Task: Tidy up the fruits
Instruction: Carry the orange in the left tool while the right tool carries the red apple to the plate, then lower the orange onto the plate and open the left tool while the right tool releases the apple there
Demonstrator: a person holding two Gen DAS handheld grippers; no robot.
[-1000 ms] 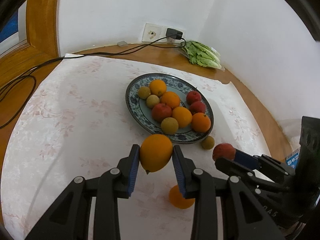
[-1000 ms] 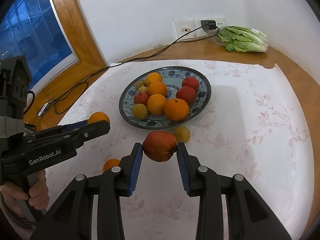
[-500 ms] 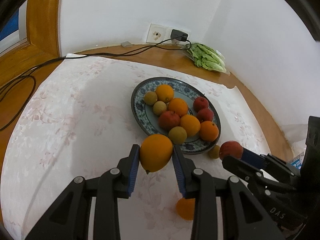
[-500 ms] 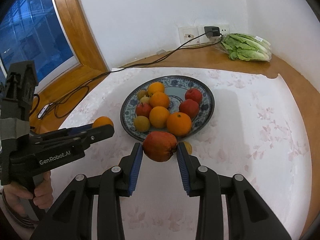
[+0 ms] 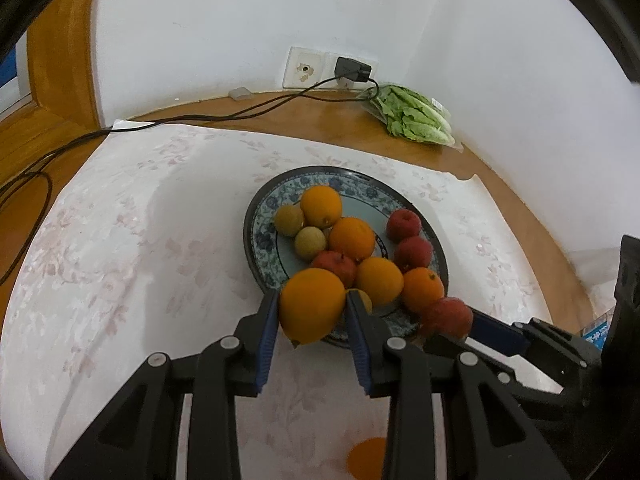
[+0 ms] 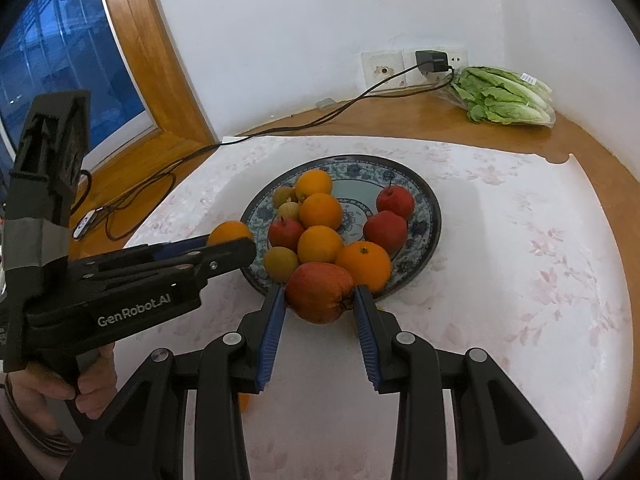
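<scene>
My left gripper [image 5: 312, 312] is shut on an orange [image 5: 311, 305] and holds it over the near rim of the blue patterned plate [image 5: 262, 216]. My right gripper [image 6: 319, 300] is shut on a red apple [image 6: 320, 291] at the plate's [image 6: 430, 216] near edge. The plate carries several oranges, red apples and small yellow-brown fruits. In the right wrist view the left gripper [image 6: 230, 240] shows at the left with its orange [image 6: 229, 232]. In the left wrist view the right gripper's apple [image 5: 446, 316] appears at the right. One loose orange [image 5: 366, 458] lies on the cloth below my left fingers.
A pale flowered cloth [image 6: 540, 280] covers the wooden table. A bag of lettuce [image 6: 504, 98] lies by the back wall beside a socket with a plugged charger [image 6: 431, 62]; its black cable [image 6: 280, 128] runs left across the table. A hand [image 6: 60, 388] grips the left tool.
Both grippers have carried their fruit forward toward the plate, which now sits closer and larger. The small yellow fruit beside the plate is now hidden behind the grippers.
</scene>
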